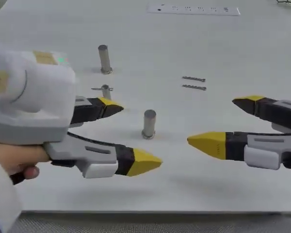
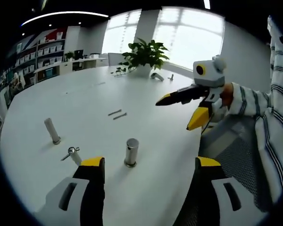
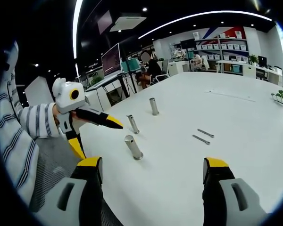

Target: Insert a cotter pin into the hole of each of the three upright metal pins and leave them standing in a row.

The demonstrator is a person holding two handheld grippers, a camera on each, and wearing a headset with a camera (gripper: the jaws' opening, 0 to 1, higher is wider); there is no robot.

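Where you stand over the white workbench (image 1: pixel 223 189), both of your tools hover above its near half; your left gripper (image 1: pixel 136 135) reaches in from the left with its jaws spread wide and nothing between them; your right gripper (image 1: pixel 223 120) reaches in from the right, likewise released, its yellow tips well apart and empty; the two sets of tips face each other across the near part of the table without touching; a white power strip (image 1: pixel 194 9) lies flat at the far edge. Three metal pins stand upright on their wider bases, all well apart from the right gripper: the far metal pin (image 1: pixel 104 59) stands bare at the back; the middle metal pin (image 1: pixel 105 92) stands just behind your left gripper's farther jaw, and whether the two touch cannot be told from these views; the near metal pin (image 1: pixel 149 124) stands bare just ahead of the left gripper's open mouth, between the two tools and touched by neither; the three do not make a straight line, since the near one sits off to the right of the other two. One cotter pin (image 1: pixel 102 89) sits crosswise through the head of the middle pin, its loop showing in the left gripper view; two loose cotter pins (image 1: pixel 193 79) lie flat side by side on the table, beyond your right gripper and to the right of the upright pins.
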